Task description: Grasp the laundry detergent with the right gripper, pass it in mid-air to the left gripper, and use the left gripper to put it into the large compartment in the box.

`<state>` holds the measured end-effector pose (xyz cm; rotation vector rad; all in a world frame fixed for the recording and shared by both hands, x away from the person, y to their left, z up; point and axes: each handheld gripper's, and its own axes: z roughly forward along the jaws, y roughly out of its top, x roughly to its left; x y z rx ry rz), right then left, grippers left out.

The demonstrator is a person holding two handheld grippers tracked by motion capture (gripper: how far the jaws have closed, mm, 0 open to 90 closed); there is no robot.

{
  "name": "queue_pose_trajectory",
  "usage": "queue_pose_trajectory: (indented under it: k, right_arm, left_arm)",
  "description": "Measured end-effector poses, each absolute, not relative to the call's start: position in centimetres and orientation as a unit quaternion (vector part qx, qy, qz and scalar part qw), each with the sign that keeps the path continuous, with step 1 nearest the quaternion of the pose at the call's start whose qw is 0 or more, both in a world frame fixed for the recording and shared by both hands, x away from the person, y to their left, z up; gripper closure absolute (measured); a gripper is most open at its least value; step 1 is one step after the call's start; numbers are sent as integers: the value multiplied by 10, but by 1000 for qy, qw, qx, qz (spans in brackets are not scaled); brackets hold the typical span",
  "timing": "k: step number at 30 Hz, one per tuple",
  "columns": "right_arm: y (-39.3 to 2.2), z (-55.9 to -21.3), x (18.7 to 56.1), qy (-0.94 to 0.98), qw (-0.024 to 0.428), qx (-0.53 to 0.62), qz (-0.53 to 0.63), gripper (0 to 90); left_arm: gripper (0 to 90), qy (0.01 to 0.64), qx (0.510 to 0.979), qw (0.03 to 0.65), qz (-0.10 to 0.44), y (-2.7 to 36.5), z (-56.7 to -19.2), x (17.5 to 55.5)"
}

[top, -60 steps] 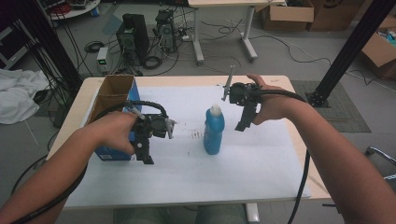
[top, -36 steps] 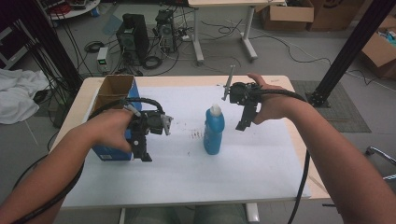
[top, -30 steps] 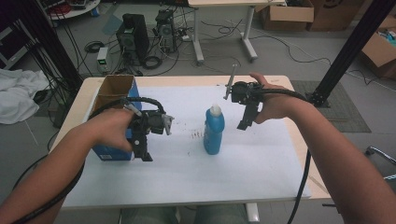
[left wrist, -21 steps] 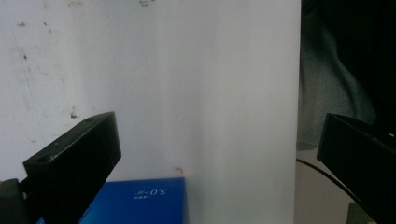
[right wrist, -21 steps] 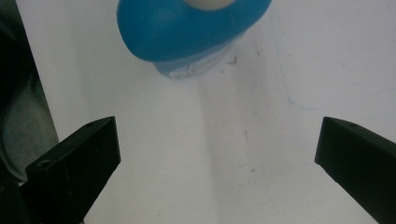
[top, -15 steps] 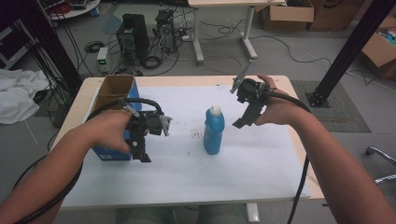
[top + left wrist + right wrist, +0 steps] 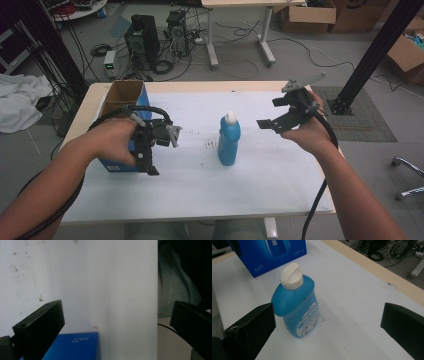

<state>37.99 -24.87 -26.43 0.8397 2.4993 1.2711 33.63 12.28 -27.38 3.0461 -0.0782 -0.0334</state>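
Standing upright near the bench's middle, blue bottle [image 7: 229, 140] with white cap [image 7: 290, 276], untouched. Right gripper [image 7: 280, 112] raised off toward the right edge, jaws spread wide, aimed at the bottle. Left gripper [image 7: 146, 150] spread wide too, hovering beside the blue box [image 7: 120, 102] near the left edge.
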Motion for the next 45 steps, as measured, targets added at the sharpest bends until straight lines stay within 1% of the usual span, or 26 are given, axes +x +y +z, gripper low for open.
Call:
queue_pose_trajectory:
  k: [1, 3, 4, 5, 7, 8, 9, 11, 12, 13, 14, 17, 19, 20, 21, 22, 23, 26, 30, 34, 36, 44, 45]
  right_arm:
    - [-253, -268, 375, 841, 117, 295, 438, 0]
    - [-256, -271, 369, 836, 118, 301, 444, 0]
    - [-262, -280, 356, 826, 123, 310, 455, 0]
    - [-264, -285, 348, 824, 117, 310, 459, 0]
    - [-265, -288, 342, 821, 124, 314, 460, 0]
    - [-268, -296, 327, 813, 125, 320, 469, 0]
    - [-268, -296, 327, 813, 125, 320, 469, 0]
    - [-267, -305, 313, 806, 126, 327, 476, 0]
    - [-264, -311, 304, 803, 130, 330, 479, 0]
    - [-264, -311, 304, 803, 130, 330, 479, 0]
    - [-257, -320, 293, 802, 129, 329, 481, 0]
    - [-249, -329, 288, 801, 125, 329, 485, 0]
    - [-240, -339, 283, 797, 131, 333, 487, 0]
    - [-229, -350, 280, 795, 140, 341, 482, 0]
    - [-229, -350, 280, 795, 140, 341, 482, 0]
    - [-221, -361, 279, 793, 145, 351, 477, 0]
    - [-221, -361, 279, 793, 145, 351, 477, 0]
    - [-211, -377, 281, 782, 148, 368, 480, 0]
    - [-200, -394, 286, 769, 168, 388, 480, 0]
    - [-191, -411, 295, 759, 162, 402, 486, 0]
    - [-182, -419, 300, 753, 169, 411, 486, 0]
    - [-161, -434, 310, 726, 192, 434, 497, 0]
    - [-155, -436, 312, 722, 201, 437, 496, 0]
  left_arm:
    - [1, -27, 999, 44, -9, 123, -274, 336]
    - [1, -26, 999, 41, -6, 123, -274, 336]
    - [1, -26, 999, 40, -3, 124, -273, 335]
    - [1, -28, 999, 41, -2, 125, -272, 335]
    - [1, -29, 999, 42, 2, 126, -271, 334]
    - [1, -31, 999, 43, 5, 127, -269, 334]
    - [1, -31, 999, 43, 5, 127, -269, 334]
    - [1, -32, 998, 45, 7, 130, -268, 333]
    - [1, -31, 998, 47, 6, 130, -268, 332]
    - [1, -32, 998, 47, 7, 131, -268, 332]
    - [1, -32, 998, 49, 7, 132, -269, 331]
    - [1, -34, 998, 50, 5, 133, -270, 331]
    - [1, -35, 998, 50, 5, 132, -271, 330]
    - [1, -35, 998, 50, 5, 132, -272, 330]
    - [1, -36, 998, 52, 5, 132, -272, 330]
    - [1, -37, 998, 51, 4, 132, -271, 330]
    - [1, -39, 998, 49, 5, 131, -271, 330]
    - [1, -40, 998, 51, 6, 130, -271, 330]
    - [1, -42, 998, 50, 6, 126, -270, 330]
    - [1, -43, 998, 48, 5, 123, -269, 330]
    - [1, -43, 998, 46, 4, 120, -268, 330]
    - [1, -41, 998, 46, 4, 118, -267, 329]
    - [1, -41, 998, 46, 4, 119, -266, 329]
